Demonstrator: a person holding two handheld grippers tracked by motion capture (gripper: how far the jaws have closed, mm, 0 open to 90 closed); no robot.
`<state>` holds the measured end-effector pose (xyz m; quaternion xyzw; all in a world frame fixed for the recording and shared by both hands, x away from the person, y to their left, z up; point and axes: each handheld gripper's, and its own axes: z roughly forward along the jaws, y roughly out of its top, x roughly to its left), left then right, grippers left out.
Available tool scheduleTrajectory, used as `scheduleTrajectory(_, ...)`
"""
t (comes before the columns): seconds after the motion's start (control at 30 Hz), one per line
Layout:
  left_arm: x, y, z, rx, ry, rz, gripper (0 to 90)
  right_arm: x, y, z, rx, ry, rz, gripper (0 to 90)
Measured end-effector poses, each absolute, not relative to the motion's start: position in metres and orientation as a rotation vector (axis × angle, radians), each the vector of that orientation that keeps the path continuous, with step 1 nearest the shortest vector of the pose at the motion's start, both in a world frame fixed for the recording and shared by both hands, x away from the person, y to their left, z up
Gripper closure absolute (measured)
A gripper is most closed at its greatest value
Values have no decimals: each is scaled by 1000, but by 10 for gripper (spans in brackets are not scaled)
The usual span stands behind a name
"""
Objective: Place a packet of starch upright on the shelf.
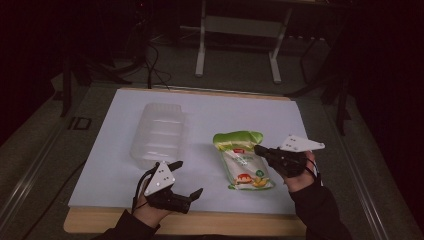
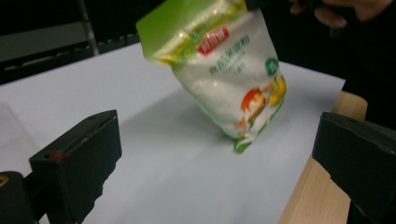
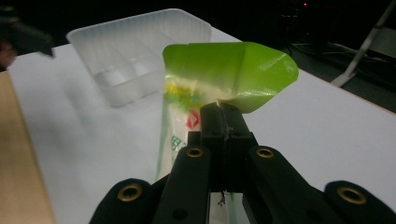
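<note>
The right gripper (image 1: 257, 149) clamps the green-topped food pouch (image 1: 243, 161) at mid-table, a clear plastic tray (image 1: 159, 132) at its nine o'clock; the left gripper (image 1: 189, 177), jaws spread, holds nothing.

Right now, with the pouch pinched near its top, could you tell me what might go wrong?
1. The right gripper clamps only a thin strip near the green top of the pouch, so the hanging, tilted bag could slip out.
2. The pouch swings freely with its lower corner near the white mat, and could snag there.
3. The clear plastic tray looks light and may slide if bumped; the left gripper stands open, holding nothing steady.
</note>
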<state>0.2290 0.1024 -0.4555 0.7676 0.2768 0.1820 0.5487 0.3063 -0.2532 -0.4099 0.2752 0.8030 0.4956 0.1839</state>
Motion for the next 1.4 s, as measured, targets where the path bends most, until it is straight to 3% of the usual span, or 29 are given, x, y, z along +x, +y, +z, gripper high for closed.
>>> scheduleTrajectory(0.47,260,57,-440,1832,584,377,17,268,-281,-416,808,2236,1439,900)
scheduleTrajectory(0.9,319,22,-459,1900,539,179,38,252,-289,-418,804,2240,1435,900)
scheduleTrajectory(1.4,341,-6,-469,1928,509,25,248,254,-292,-419,810,2243,1449,900)
